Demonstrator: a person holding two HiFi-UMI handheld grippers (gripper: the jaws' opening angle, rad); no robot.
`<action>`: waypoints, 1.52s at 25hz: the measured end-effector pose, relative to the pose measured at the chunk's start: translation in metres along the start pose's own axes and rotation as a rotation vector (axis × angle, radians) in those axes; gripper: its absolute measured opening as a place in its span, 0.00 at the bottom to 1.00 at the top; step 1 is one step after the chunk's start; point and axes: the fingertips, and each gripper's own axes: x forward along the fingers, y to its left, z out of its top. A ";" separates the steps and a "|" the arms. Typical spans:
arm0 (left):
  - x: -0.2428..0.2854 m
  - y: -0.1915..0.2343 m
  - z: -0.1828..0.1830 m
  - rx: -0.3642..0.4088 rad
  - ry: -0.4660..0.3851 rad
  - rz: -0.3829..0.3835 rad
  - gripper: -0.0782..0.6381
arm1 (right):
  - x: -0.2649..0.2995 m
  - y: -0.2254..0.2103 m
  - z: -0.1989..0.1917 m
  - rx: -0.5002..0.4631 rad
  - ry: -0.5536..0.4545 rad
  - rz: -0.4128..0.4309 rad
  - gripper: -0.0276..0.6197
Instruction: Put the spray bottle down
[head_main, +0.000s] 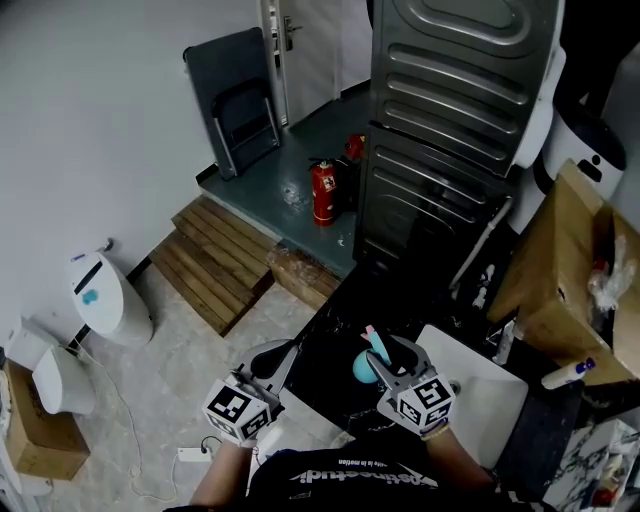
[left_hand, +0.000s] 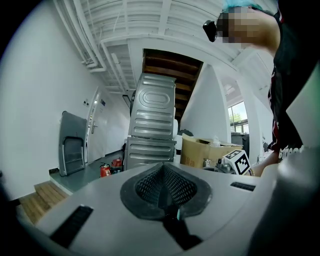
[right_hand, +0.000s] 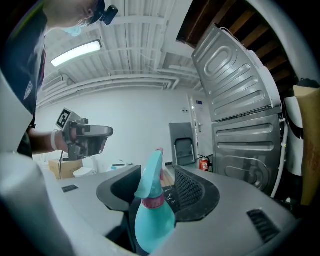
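Observation:
A teal spray bottle (right_hand: 151, 212) with a pink collar stands upright between the jaws of my right gripper (right_hand: 161, 192). The jaws stand wide, with a gap showing on each side of the bottle's head, so the right gripper is open. In the head view the spray bottle (head_main: 368, 360) sits on the black tabletop (head_main: 325, 350), just ahead of my right gripper (head_main: 388, 362). My left gripper (left_hand: 167, 189) is shut, its mesh pads meeting with nothing between them. It hovers at the table's left edge as the left gripper (head_main: 272, 362), apart from the bottle.
A white board (head_main: 480, 395) lies right of the bottle. Behind the table stands a large grey metal appliance (head_main: 450, 130), with a red fire extinguisher (head_main: 322, 192) beside it. A cardboard box (head_main: 570, 270) is at the right. Wooden steps (head_main: 215, 260) and a white bin (head_main: 100, 295) are on the left.

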 end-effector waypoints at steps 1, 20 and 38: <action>0.001 -0.001 0.000 0.001 0.000 -0.003 0.13 | -0.003 0.000 0.001 -0.007 -0.003 -0.002 0.38; 0.088 -0.079 0.013 0.010 -0.026 -0.222 0.13 | -0.134 -0.037 0.016 0.013 -0.069 -0.193 0.38; 0.183 -0.258 0.051 0.015 -0.081 -0.520 0.13 | -0.374 -0.104 0.048 0.072 -0.158 -0.631 0.19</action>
